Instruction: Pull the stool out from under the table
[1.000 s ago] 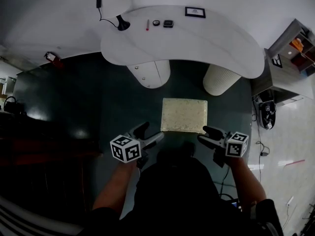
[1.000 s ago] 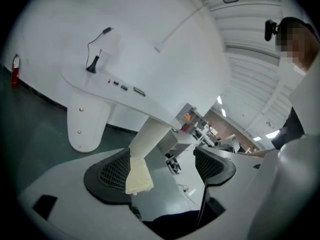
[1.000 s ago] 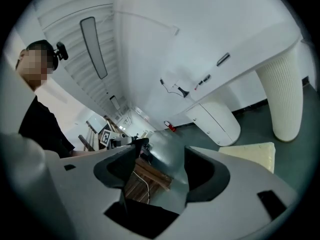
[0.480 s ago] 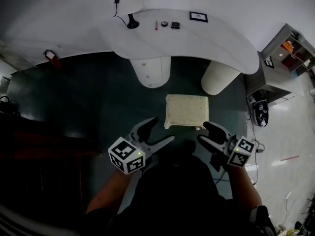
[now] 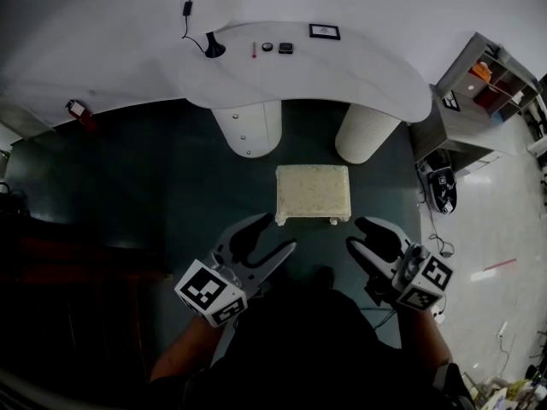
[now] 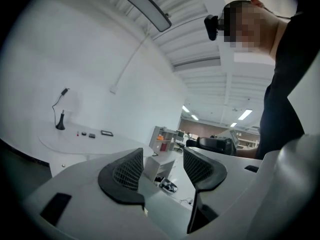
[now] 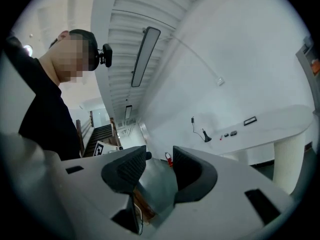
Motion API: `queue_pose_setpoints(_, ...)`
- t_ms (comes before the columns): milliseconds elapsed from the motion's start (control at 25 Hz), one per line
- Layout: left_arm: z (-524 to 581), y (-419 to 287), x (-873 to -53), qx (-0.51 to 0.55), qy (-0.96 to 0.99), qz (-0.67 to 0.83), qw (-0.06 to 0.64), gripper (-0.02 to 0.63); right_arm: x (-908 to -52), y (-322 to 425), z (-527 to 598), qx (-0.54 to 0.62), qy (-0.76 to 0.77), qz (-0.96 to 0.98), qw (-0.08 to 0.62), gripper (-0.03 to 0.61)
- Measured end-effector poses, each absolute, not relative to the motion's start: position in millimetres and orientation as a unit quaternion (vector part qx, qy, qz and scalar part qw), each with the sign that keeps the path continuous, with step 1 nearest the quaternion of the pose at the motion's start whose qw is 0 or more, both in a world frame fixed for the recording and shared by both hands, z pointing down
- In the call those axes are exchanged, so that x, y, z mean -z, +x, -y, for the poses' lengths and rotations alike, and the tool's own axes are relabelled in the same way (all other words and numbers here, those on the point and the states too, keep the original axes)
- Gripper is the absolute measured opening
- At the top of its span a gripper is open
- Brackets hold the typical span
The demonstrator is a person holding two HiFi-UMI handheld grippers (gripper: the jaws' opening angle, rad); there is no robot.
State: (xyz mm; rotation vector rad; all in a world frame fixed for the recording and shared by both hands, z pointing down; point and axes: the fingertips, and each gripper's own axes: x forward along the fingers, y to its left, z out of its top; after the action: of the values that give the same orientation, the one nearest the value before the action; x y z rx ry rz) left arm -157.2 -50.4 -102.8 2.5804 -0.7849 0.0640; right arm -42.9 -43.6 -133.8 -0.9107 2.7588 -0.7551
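Near the stool (image 5: pixel 313 192) | left tool (image 5: pixel 273 233): part-open, just been closing, empty | right tool (image 5: pixel 357 234): same

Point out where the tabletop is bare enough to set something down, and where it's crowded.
Bare: the white table's right lobe, between the black frame and the rounded end above the ribbed leg, and its front edge. Crowded: the back strip from the black stand past the red pen to two small dark items.

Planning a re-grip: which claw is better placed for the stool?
Right, marginally: the right claw appears nearer a front corner of the stool than the left claw. Both just closed partway, nothing between them.
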Motion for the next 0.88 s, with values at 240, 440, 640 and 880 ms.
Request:
queue_pose_setpoints(240,36.3,-107.5,125.3,-0.015,0.946,0.264,0.187,0.183,147.2,0.5,28.7,0.187,-0.335,-0.921,0.063,0.075)
queue_pose_setpoints(440,38.0,-83.9,159.0,0.006,0.947,0.275,0.168,0.101,157.3,24.0,24.5,0.173,-0.338,-0.923,0.066,0.046)
queue_pose_setpoints(640,39.8,-76.8,163.8,-0.008,0.947,0.291,0.135,0.044,158.5,34.4,20.5,0.154,-0.339,-0.926,0.054,0.034)
queue_pose_setpoints(880,57.5,-75.5,155.5,-0.026,0.933,0.337,0.126,0.018,161.2,49.0,29.3,0.148,-0.355,-0.922,0.039,0.025)
